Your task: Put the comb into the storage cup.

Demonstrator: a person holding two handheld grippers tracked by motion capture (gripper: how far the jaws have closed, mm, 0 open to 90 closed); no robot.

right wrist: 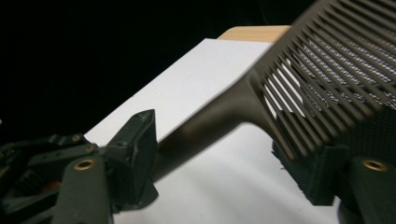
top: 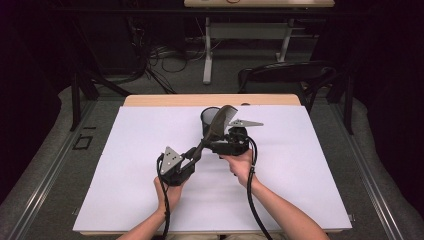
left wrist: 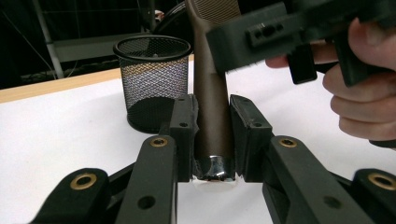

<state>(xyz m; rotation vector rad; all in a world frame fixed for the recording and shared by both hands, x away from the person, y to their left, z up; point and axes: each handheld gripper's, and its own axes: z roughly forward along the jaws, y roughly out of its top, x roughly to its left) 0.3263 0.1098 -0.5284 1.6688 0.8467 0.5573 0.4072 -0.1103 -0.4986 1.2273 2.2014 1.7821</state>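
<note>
A brown wide-toothed comb [top: 218,122] slants up over the white-covered table [top: 140,150], its head near a black mesh cup [top: 207,120]. My left gripper [top: 192,157] is shut on the lower end of the comb's handle [left wrist: 212,93], a pad pressing on each side. My right gripper [top: 218,145] reaches in from the right at the comb's neck. In the right gripper view its jaws stand apart on either side of the comb [right wrist: 299,70], and the right gripper [right wrist: 229,163] is open. The mesh cup [left wrist: 152,79] stands upright just behind the left jaw.
A wooden strip [top: 210,100] edges the table's far side. Beyond it stand a dark chair [top: 285,72] and the legs of another table [top: 207,50] with cables on the floor. White surface spreads to the left and right of both hands.
</note>
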